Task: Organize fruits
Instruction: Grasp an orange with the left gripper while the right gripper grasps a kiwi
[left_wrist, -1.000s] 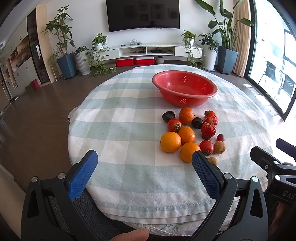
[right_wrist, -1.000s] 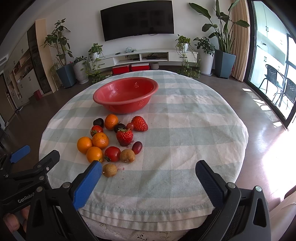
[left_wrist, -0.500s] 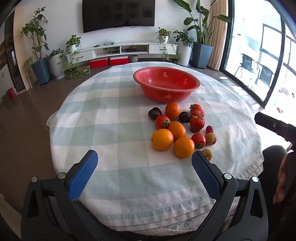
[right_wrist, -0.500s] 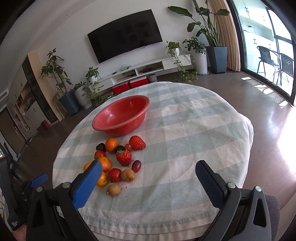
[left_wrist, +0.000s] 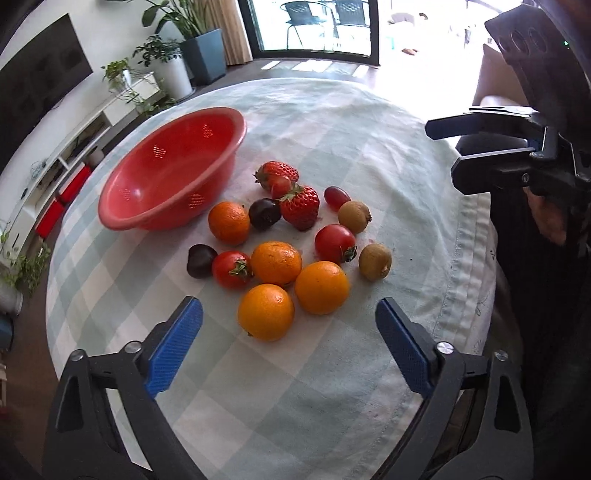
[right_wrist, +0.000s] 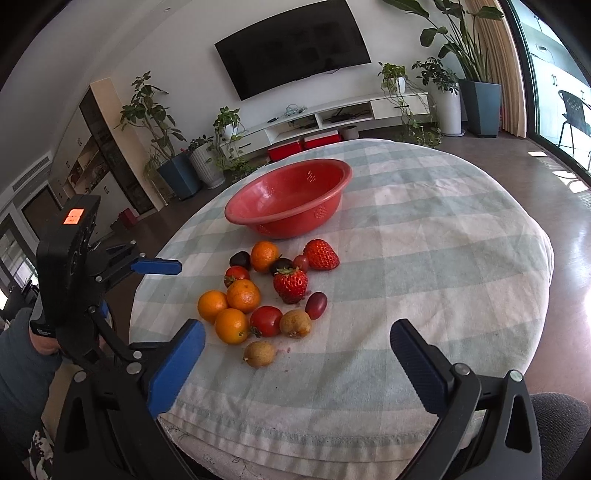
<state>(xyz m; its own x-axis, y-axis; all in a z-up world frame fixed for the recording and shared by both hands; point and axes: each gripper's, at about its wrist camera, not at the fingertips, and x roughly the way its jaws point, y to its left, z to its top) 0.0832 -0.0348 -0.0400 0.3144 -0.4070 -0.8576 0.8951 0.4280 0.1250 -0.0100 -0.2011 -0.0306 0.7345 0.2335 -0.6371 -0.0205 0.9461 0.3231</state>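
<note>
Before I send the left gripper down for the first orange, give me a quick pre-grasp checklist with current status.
1. Left gripper open and holding nothing: ok.
2. Nearest orange sits between and ahead of the left fingertips: ok.
3. Room around that orange: not ok, a second orange lies right against it.
4. Red colander upright and without fruit: ok.
5. Right gripper open, off to the side of the pile: ok.
6. Height of the left gripper above the tablecloth: cannot tell.
</note>
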